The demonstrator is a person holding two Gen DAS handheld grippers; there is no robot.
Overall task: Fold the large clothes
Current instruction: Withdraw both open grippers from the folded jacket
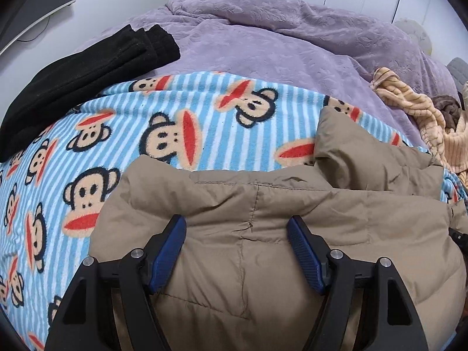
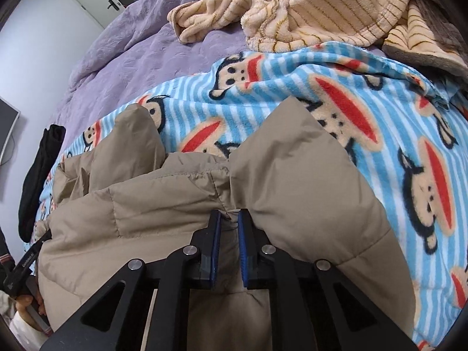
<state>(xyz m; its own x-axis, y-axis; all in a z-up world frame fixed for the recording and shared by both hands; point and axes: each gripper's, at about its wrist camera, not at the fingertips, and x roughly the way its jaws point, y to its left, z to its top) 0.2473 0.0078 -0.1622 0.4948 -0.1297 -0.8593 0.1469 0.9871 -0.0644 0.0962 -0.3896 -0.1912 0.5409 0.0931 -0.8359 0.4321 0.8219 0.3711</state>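
A tan puffer jacket (image 1: 263,210) lies bunched on a blue-striped monkey-print blanket (image 1: 181,111). My left gripper (image 1: 236,225) is open over the jacket, its blue pads wide apart with fabric lying between and under them. In the right wrist view the same jacket (image 2: 292,175) spreads across the blanket (image 2: 395,134), with one sleeve end sticking up at the left. My right gripper (image 2: 229,219) is shut on a fold of the jacket, with tan cloth pinched between its blue pads.
A folded black garment (image 1: 87,70) lies at the blanket's far left. A purple quilt (image 1: 263,35) covers the bed behind. A crumpled cream striped fleece garment (image 2: 307,11) sits at the right. A hand holding the other gripper (image 2: 26,266) shows at the lower left.
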